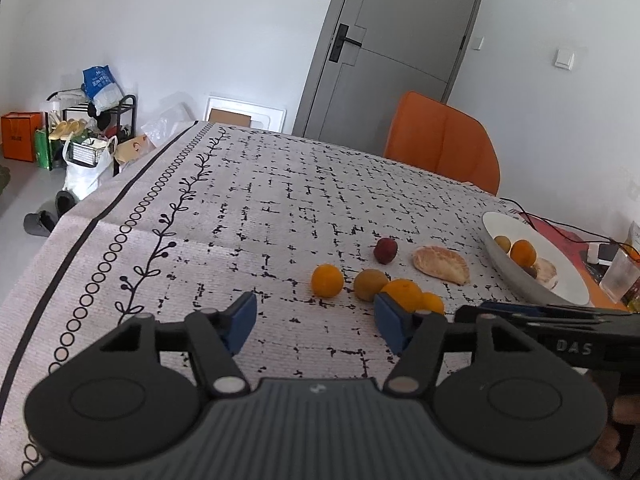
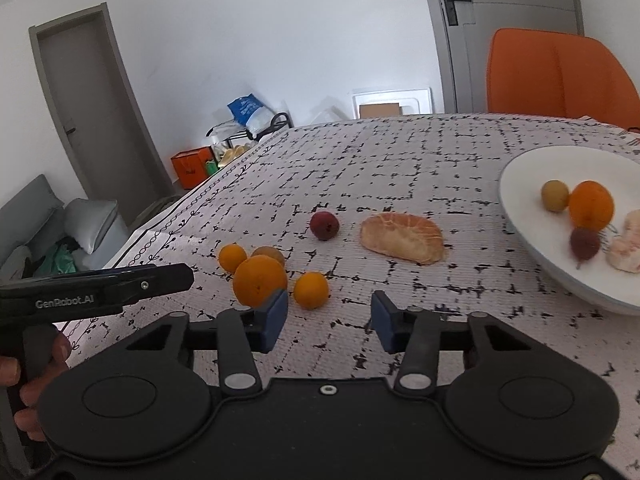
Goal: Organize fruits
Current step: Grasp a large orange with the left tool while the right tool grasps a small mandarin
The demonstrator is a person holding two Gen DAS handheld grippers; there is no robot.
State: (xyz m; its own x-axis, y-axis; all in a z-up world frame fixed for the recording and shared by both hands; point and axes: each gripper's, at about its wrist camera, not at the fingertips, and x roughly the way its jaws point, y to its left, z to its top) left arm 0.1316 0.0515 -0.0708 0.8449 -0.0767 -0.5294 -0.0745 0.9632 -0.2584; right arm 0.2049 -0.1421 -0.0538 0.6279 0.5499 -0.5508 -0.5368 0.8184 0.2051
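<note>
Loose fruit lies on the patterned tablecloth: a large orange (image 2: 259, 281), two small oranges (image 2: 311, 290) (image 2: 232, 257), a yellow-brown fruit (image 2: 269, 254), a dark red fruit (image 2: 324, 225) and a peeled citrus half (image 2: 402, 237). A white bowl (image 2: 520, 184) at the right holds several fruits, among them an orange (image 2: 591, 204). My left gripper (image 1: 316, 322) is open and empty, just short of the fruit cluster (image 1: 402, 292). My right gripper (image 2: 329, 320) is open and empty, its left finger beside the large orange.
An orange chair (image 1: 442, 142) stands at the table's far side. A glass (image 1: 620, 276) and cables (image 1: 560, 226) lie beyond the bowl (image 1: 504, 258). Bags and a rack (image 1: 88, 136) sit on the floor at the far left. A grey door (image 1: 400, 40) is behind.
</note>
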